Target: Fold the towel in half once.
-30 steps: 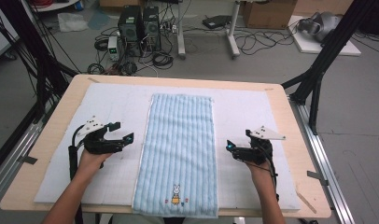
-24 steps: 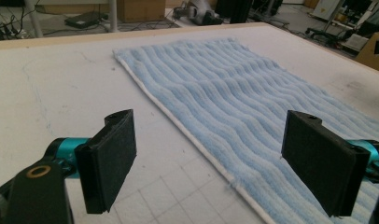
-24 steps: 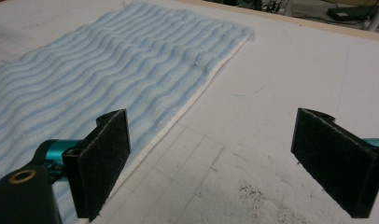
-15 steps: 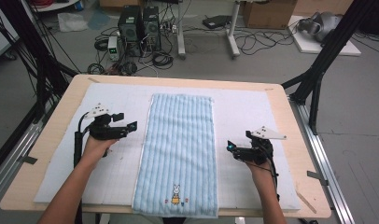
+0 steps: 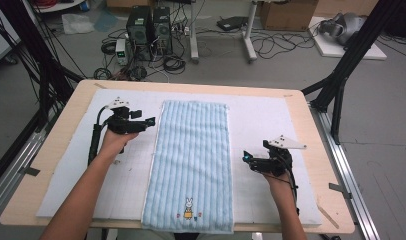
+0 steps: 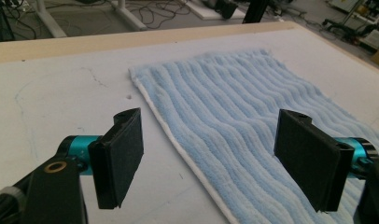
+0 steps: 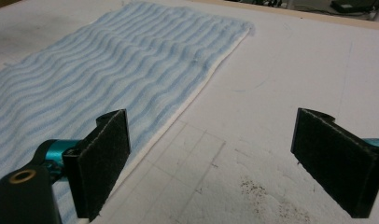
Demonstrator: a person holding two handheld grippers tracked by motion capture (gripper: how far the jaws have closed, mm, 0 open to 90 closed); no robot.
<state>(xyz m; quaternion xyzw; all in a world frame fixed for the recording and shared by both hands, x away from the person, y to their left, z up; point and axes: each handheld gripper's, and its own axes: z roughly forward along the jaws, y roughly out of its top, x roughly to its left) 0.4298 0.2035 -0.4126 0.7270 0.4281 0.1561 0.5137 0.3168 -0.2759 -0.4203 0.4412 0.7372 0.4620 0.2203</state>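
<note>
A light blue striped towel lies flat down the middle of the white mat, with a small rabbit picture at its near end. My left gripper hovers just left of the towel's far left edge. In the left gripper view the left gripper is open; its jaws have just been closing slightly, with the towel edge below the gap and nothing pressed. My right gripper sits right of the towel at mid length. In the right gripper view it is open over bare mat beside the towel.
The mat covers a wooden table with metal rails along both sides. Black frame posts stand at the far corners. Computer towers and cables lie on the floor beyond the far edge.
My left gripper has moved away from the person, along the towel's left edge toward its far corner. The right gripper and the towel have stayed put.
</note>
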